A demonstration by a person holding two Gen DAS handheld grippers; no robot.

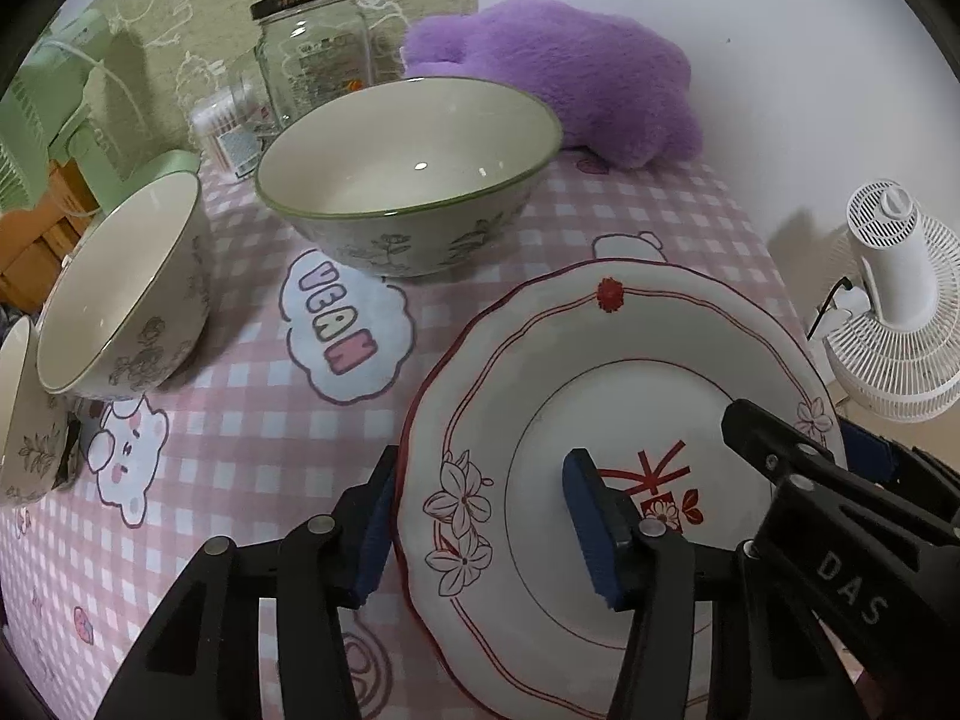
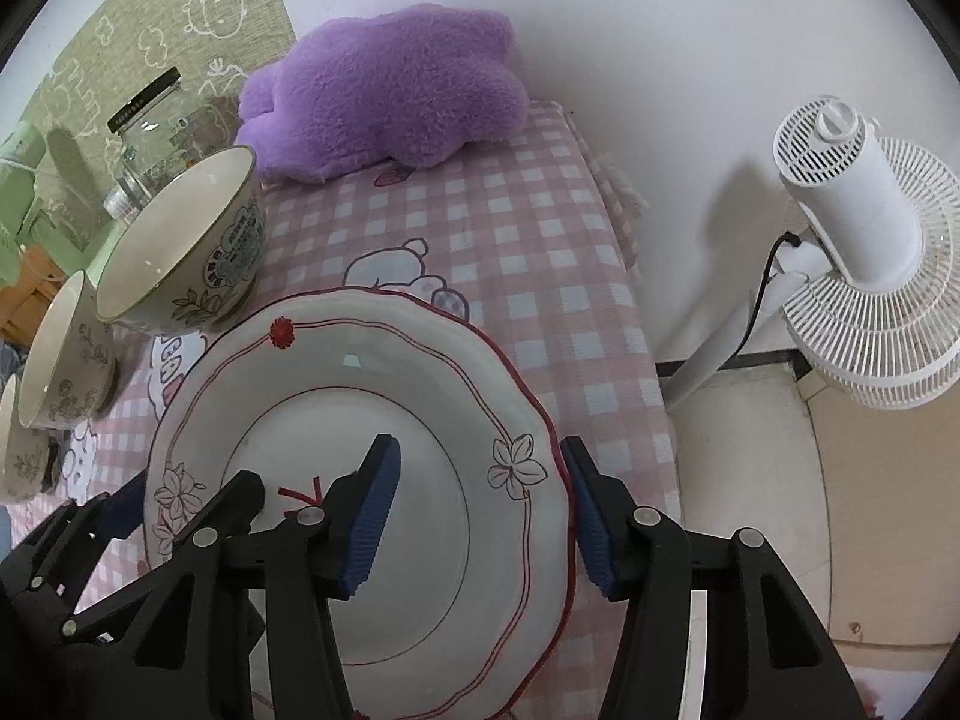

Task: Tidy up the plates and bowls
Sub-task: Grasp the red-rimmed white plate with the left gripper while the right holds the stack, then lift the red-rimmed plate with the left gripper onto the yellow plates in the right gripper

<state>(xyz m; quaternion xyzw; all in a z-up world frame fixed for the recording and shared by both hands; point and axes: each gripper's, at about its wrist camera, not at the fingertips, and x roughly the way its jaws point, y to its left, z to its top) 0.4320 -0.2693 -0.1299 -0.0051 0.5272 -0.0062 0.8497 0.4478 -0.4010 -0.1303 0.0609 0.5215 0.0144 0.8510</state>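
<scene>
Desk point(image 1: 492, 222): covered with a pink-and-white checked cloth printed with cartoon bears and a cloud.

Purple plush cushion point(image 2: 384, 90): lies at the desk's far edge, against the wall.

White fan point(image 2: 864, 252): stands on the floor beyond the desk's right edge, well apart from the crockery.

Plate point(image 1: 600, 372): white, scalloped rim with red lines, flowers and a red motif in the well. It lies flat near the desk's right edge, toward the near side.

Large bowl point(image 1: 408, 174): cream inside, green rim, grey floral outside. Upright near the middle of the desk, beyond the plate, apart from it.

Second bowl point(image 1: 126, 294): same pattern, toward the desk's left edge. A third bowl point(image 1: 18, 414) stands just beside it, partly cut off by the view's edge.

Glass jar point(image 1: 312, 54): clear, black lid, upright at the far edge behind the large bowl. A small clear box of cotton swabs point(image 1: 231, 126) sits just beside it.

Left claw point(image 1: 480, 531): spread astride the plate's left rim, one blue pad outside the edge, one over the well; no pinch visible.

Right claw point(image 2: 480, 516): spread astride the plate's right rim, likewise one pad outside, one inside; pads stand clear of the rim.
</scene>
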